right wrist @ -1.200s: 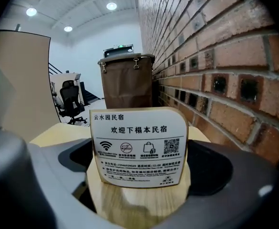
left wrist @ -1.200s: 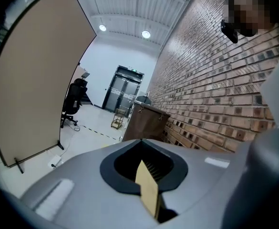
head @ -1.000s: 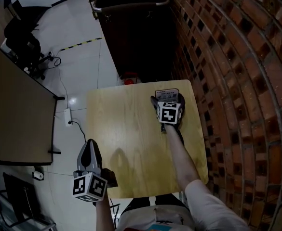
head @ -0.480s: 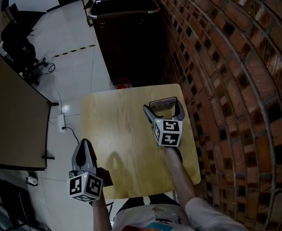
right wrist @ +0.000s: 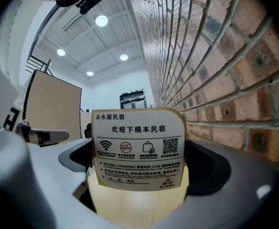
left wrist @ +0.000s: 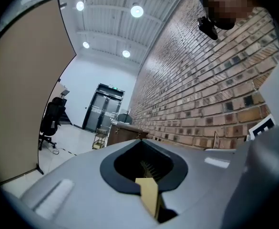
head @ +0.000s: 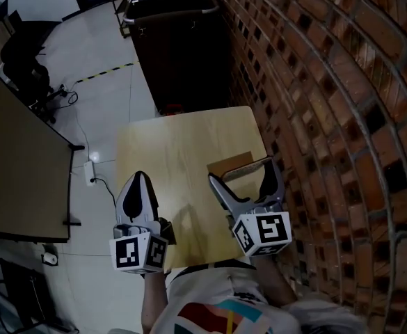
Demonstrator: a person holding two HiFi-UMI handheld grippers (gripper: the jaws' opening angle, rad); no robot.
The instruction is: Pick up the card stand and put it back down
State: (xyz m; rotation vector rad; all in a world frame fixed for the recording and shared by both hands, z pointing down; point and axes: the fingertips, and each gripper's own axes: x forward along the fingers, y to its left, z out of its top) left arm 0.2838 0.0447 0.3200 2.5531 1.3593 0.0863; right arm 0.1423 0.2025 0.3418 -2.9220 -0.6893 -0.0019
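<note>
The card stand point(head: 229, 165) is a printed card on a pale wooden base. It sits between the wide-spread jaws of my right gripper point(head: 241, 173), which is shut on its two side edges. It is held above the right part of the wooden table point(head: 165, 148) and tilted back. In the right gripper view the card stand point(right wrist: 138, 149) fills the space between the jaws of the right gripper point(right wrist: 139, 162), with its printed face toward the camera. My left gripper point(head: 139, 177) is shut and holds nothing. It hovers over the table's near left edge. The left gripper point(left wrist: 143, 149) points down the room.
A brick wall point(head: 328, 117) runs close along the table's right side. A dark cabinet point(head: 182, 47) stands just beyond the far edge. To the left lie white floor, a brown partition point(head: 15, 165), a cable point(head: 95, 172) and an office chair point(head: 22, 54).
My right gripper has drawn back toward me with the card stand in it, lifting it off its spot near the table's far edge. My left gripper has shifted forward over the table's edge.
</note>
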